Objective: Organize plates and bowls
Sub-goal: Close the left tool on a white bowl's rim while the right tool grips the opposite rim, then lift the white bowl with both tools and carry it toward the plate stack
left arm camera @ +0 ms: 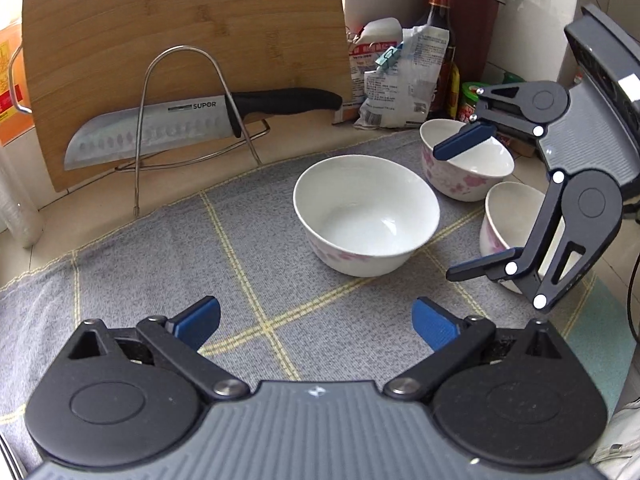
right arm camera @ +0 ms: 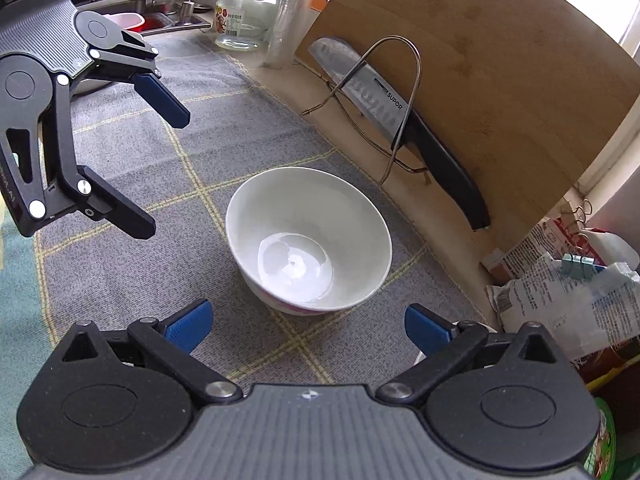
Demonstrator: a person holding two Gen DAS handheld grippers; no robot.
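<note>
Both grippers are up over the grey checked cloth [left arm camera: 168, 264], and nothing is held. In the left wrist view the left gripper [left arm camera: 316, 322] sits at the bottom of the frame, its blue pads spread wide with only cloth between them. Just above centre stands a white bowl [left arm camera: 366, 214] with pink flowers low on its side, upright and empty.

At the right edge of that frame comes the right gripper [left arm camera: 466, 208], jaws spread wide as well. Its upper finger lies across the view of a second flowered bowl [left arm camera: 466, 164] at upper right; touching or merely in front, I cannot tell. Its lower finger hangs before a third bowl [left arm camera: 506, 220], mid right, partly hidden by the linkage.

The right wrist view shows the white bowl in the centre, beyond the open blue pads, with nothing pinched. The other gripper shows at the left edge, fingers apart.

Along the back, a bamboo cutting board [left arm camera: 180, 40] leans upright in the upper left of the left wrist frame, a kitchen knife [left arm camera: 192, 120] resting in a wire rack [left arm camera: 180, 80] before it. Clipped bags [left arm camera: 400, 80] and a dark bottle [left arm camera: 440, 20] crowd the upper right.
</note>
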